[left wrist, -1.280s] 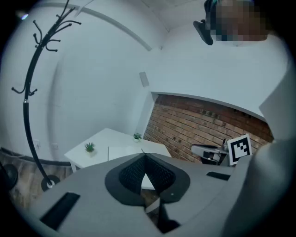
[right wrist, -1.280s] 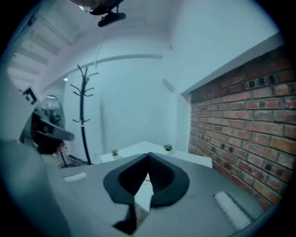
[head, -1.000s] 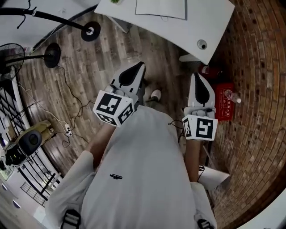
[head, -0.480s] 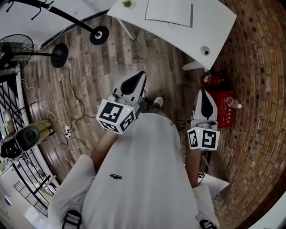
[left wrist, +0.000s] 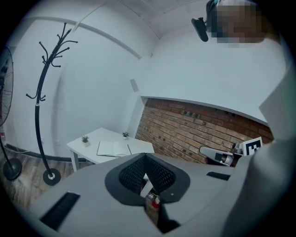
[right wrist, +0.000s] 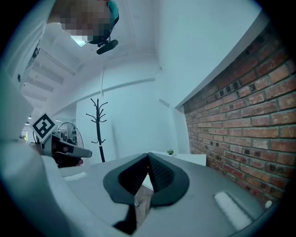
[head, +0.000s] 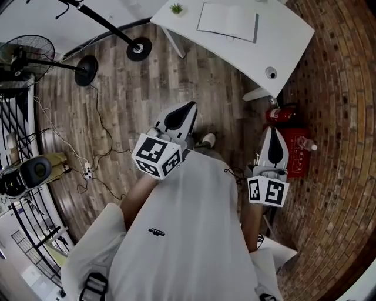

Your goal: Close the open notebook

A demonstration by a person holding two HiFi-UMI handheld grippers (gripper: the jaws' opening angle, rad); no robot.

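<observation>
The open notebook (head: 229, 22) lies flat on the white table (head: 282, 41) at the far end of the head view, well away from both grippers. My left gripper (head: 189, 106) is held over the wooden floor in front of the person's body, jaws shut and empty. My right gripper (head: 272, 130) hangs near the brick wall, also shut on nothing. In the left gripper view the notebook (left wrist: 114, 148) shows beyond the closed jaws of the left gripper (left wrist: 145, 155). The right gripper (right wrist: 148, 155) points past the table's edge (right wrist: 192, 159).
A fire extinguisher (head: 276, 113), a red crate (head: 296, 154) and a bottle (head: 306, 143) sit by the brick wall under the table's near corner. Small plants (head: 176, 8) stand on the table. A coat stand base (head: 138, 48), a fan (head: 29, 56) and cables (head: 100, 141) occupy the floor at left.
The table and notebook have come further into the head view as the person walks toward them. Both grippers have travelled along with the body and stay shut.
</observation>
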